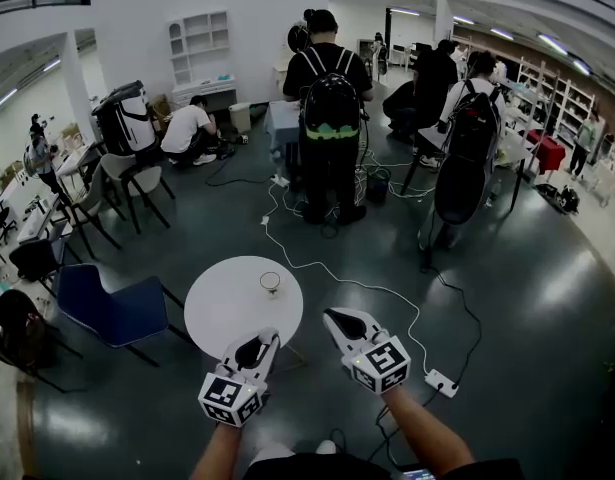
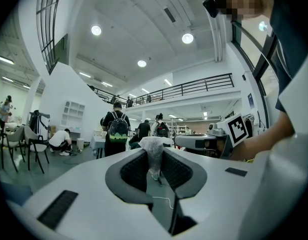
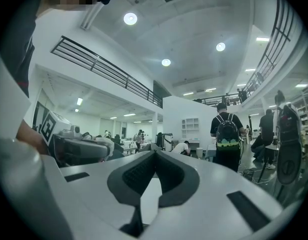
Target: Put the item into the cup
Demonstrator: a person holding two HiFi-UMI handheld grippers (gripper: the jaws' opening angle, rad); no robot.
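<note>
A small clear cup (image 1: 271, 283) stands on the round white table (image 1: 223, 313), near its far right side. My left gripper (image 1: 268, 337) hangs over the table's near edge, short of the cup. In the left gripper view it (image 2: 154, 153) is shut on a white crumpled item (image 2: 154, 151) that sticks up between its pads. The right gripper (image 1: 330, 315) hovers just off the table's right edge, level with the left one. Its jaws (image 3: 155, 151) meet at the tips with nothing between them. The cup is hidden in both gripper views.
A blue chair (image 1: 107, 308) stands left of the table. A white cable runs across the dark floor to a power strip (image 1: 442, 381) on the right. Several people (image 1: 330, 108) with backpacks stand beyond the table, among desks and chairs.
</note>
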